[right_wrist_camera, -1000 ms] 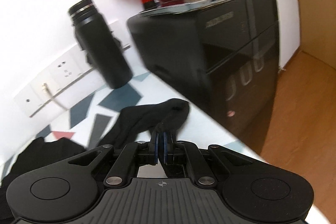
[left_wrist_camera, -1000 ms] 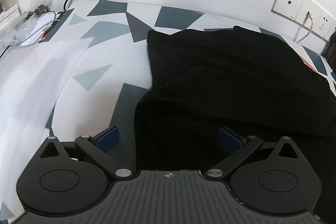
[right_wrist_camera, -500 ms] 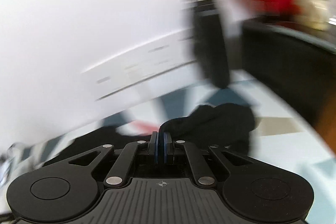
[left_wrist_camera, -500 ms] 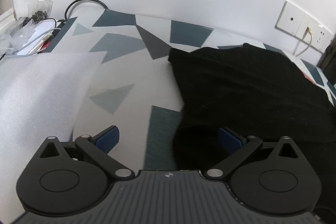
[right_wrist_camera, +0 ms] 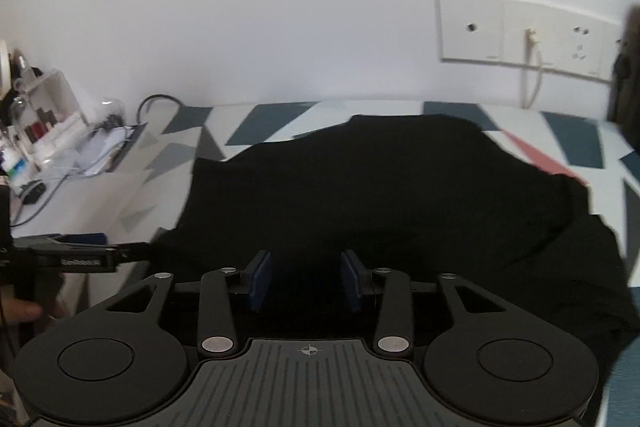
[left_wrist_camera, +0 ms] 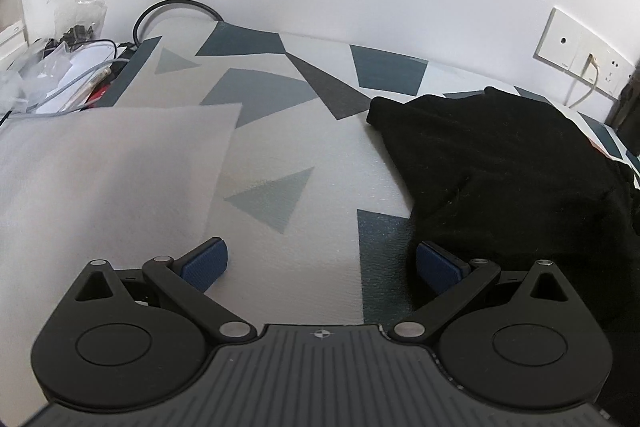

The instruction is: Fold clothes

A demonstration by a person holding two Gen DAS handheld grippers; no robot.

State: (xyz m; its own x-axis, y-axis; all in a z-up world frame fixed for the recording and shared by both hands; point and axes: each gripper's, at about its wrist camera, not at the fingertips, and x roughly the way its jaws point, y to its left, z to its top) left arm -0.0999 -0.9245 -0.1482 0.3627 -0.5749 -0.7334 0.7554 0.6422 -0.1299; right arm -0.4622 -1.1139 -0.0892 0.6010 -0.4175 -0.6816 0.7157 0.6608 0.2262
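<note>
Right hand-held gripper (right_wrist_camera: pixel 306 281) now open, garment (right_wrist_camera: pixel 400 195) released.

Matt black cloth garment (left_wrist_camera: pixel 508 179) ahead of the right gripper (right_wrist_camera: pixel 307 281), matt black plastic left gripper (left_wrist_camera: pixel 322 263) (ribbed blue pads (left_wrist_camera: pixel 206 261)), rough foam-like patterned cover (left_wrist_camera: pixel 280 155) beneath, glossy white plastic wall sockets (right_wrist_camera: pixel 520 31) beyond.

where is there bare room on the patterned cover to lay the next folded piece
Bare cover lies between the white foam sheet and the black garment, up to the wall. The foam sheet's top is bare too. It is crowded at the far left, with cables and bags, and on the right under the garment.
</note>
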